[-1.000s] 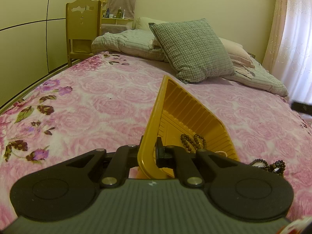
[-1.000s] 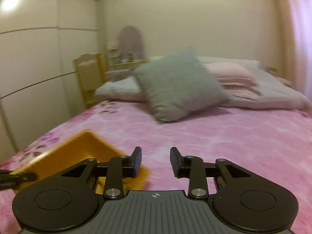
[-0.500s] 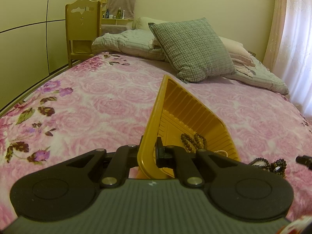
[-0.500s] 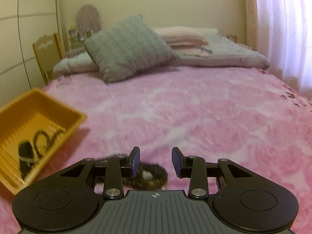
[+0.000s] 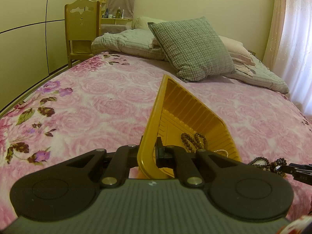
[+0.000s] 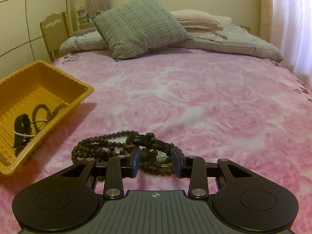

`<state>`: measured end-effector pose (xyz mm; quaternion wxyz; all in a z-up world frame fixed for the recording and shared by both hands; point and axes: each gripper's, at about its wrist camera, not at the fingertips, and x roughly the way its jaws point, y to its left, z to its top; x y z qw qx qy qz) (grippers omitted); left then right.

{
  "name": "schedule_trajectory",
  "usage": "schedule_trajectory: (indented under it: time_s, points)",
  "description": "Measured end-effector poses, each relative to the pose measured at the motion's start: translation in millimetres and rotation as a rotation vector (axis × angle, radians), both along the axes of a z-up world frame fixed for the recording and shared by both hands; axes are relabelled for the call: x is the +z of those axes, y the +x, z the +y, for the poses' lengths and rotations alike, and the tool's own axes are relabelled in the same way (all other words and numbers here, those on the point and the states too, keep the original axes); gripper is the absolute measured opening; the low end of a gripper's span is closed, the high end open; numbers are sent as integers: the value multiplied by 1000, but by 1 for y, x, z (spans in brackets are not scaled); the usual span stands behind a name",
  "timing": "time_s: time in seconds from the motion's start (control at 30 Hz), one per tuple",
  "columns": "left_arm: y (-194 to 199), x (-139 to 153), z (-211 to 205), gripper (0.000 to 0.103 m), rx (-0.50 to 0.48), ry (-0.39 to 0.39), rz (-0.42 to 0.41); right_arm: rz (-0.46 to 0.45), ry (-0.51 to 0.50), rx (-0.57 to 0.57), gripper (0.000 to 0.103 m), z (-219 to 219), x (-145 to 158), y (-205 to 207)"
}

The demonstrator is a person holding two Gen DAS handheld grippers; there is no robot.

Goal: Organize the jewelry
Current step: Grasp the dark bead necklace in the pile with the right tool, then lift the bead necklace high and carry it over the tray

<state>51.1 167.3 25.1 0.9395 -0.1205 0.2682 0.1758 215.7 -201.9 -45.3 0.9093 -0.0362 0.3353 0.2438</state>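
Observation:
My left gripper [image 5: 149, 153] is shut on the near rim of a yellow plastic tray [image 5: 183, 117], which it holds tilted on the bed. The tray [image 6: 17, 89] holds a brown bead bracelet [image 5: 193, 139], a pearl strand and a black band [image 6: 22, 125]. A pile of dark bead necklaces [image 6: 109, 144] lies on the pink bedspread to the right of the tray, also seen in the left wrist view [image 5: 263, 161]. My right gripper [image 6: 156, 160] is open, its blue-padded fingers low on either side of the pile's near part.
The bed has a pink rose bedspread [image 6: 195, 97]. A green checked cushion [image 5: 193, 46] and folded bedding lie at the far end. A wooden chair [image 5: 81, 31] stands at the far left, a curtain [image 5: 296, 39] at the right.
My right gripper has swung right from the tray and come down over the pile of dark beads. The left gripper and the tray have stayed still.

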Motion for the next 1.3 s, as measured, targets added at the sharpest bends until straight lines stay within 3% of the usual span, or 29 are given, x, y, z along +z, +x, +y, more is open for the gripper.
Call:
schedule_trajectory:
  time_s: [0.1,0.27,0.47,1.3]
  points:
    - [0,0,0,6,1,-2,-1,6,-14,8,19,4,-2,2]
    - [0,0,1,6,0,-2,0,-7,-47,24,9,12,-5,2]
    - [0,0,0,6,0,-1,0,-57,-61,32,7,13,9,-5]
    - [1,0,1,6,-3,4,0,-484,25,178,7,34,186,-26]
